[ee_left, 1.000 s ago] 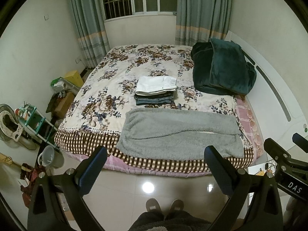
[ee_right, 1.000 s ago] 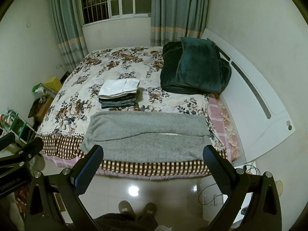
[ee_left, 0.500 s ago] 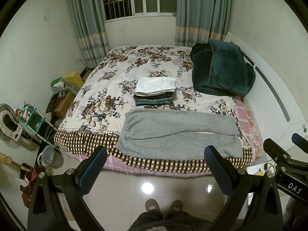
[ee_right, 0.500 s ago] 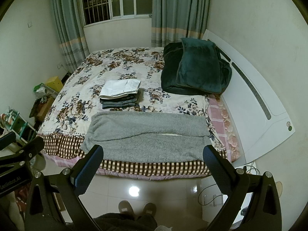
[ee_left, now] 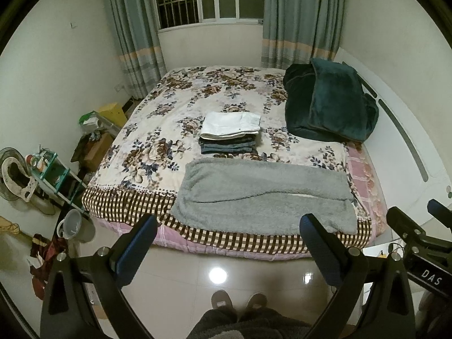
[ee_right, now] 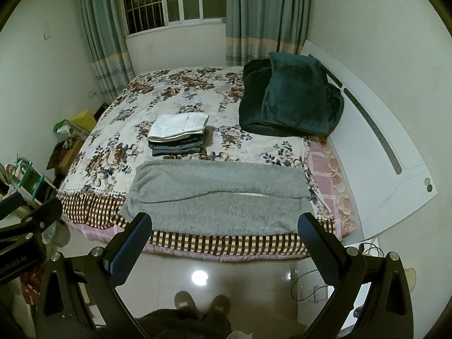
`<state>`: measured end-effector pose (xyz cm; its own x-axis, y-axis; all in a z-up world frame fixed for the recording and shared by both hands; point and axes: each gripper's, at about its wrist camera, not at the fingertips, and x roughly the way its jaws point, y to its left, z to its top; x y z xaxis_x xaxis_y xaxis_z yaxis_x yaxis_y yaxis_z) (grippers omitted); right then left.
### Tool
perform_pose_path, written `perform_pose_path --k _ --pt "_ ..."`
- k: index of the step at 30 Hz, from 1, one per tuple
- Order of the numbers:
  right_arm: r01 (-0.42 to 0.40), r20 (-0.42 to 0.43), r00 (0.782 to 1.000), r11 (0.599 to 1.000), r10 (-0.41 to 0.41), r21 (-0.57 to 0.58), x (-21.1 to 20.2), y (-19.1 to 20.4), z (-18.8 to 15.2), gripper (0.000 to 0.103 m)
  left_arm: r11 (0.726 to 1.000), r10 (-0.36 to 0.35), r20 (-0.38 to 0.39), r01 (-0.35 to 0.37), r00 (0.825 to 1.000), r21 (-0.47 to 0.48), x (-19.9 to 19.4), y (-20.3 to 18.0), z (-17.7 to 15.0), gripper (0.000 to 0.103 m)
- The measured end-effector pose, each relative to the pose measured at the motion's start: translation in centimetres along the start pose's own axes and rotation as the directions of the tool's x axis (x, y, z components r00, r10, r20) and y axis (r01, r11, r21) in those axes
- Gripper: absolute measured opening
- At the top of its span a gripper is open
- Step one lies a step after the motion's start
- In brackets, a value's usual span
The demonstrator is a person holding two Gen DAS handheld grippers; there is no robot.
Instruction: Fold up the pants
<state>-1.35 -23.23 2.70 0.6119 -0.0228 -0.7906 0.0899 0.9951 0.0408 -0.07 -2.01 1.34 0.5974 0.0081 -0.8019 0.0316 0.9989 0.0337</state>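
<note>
Grey fleece pants (ee_left: 262,197) lie flat across the near edge of the floral bed (ee_left: 158,147), waistband to the left, both legs stretched right; they also show in the right wrist view (ee_right: 217,197). My left gripper (ee_left: 227,226) is open and empty, held over the floor in front of the bed, well short of the pants. My right gripper (ee_right: 224,226) is open and empty, also back from the bed. The right gripper's body shows at the right edge of the left wrist view (ee_left: 418,240).
A stack of folded clothes, white on top (ee_left: 230,132), sits behind the pants. A dark green blanket (ee_left: 330,104) lies by the white headboard (ee_right: 378,152). A bucket (ee_left: 73,226), shelf rack (ee_left: 53,169) and boxes stand left of the bed. My slippers (ee_left: 237,302) are on the tiled floor.
Both views have shifted very slightly; the bed sits marginally lower in frame. The pants and both open grippers are otherwise unchanged.
</note>
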Motion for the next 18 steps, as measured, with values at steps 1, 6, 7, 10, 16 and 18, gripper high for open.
perform_pose_path --k 1,6,7,10,16,18 --pt "0.0 -0.001 1.0 1.0 0.0 0.005 0.4 -0.5 -0.2 0.103 1.0 0.012 0.012 -0.012 1.0 -0.007 0.3 -0.1 0.0 0.103" --pt "0.009 -0.024 1.0 0.998 -0.008 0.055 4.0 -2.6 0.1 0.103 0.996 0.081 0.02 -0.08 0.997 -0.049 3.8 -0.4 1.3 0.103" --pt "0.008 -0.026 1.0 0.998 -0.006 0.066 5.0 -3.1 0.4 0.103 0.994 0.093 0.026 -0.091 0.995 -0.055 4.9 -0.5 1.7 0.103" --pt "0.042 -0.049 0.998 0.995 -0.038 0.087 9.2 -4.6 1.7 0.103 0.986 0.152 0.012 -0.151 0.988 -0.068 9.1 -0.4 3.3 0.103" --pt "0.103 -0.149 0.986 0.978 -0.076 0.179 21.2 -8.1 5.2 0.103 0.971 0.216 -0.133 -0.227 0.967 -0.074 21.2 0.2 7.0 0.103" --pt "0.107 -0.204 0.977 0.964 -0.057 0.245 26.6 -9.9 6.5 0.103 0.967 0.21 -0.211 -0.235 0.955 -0.103 26.4 1.1 8.2 0.103"
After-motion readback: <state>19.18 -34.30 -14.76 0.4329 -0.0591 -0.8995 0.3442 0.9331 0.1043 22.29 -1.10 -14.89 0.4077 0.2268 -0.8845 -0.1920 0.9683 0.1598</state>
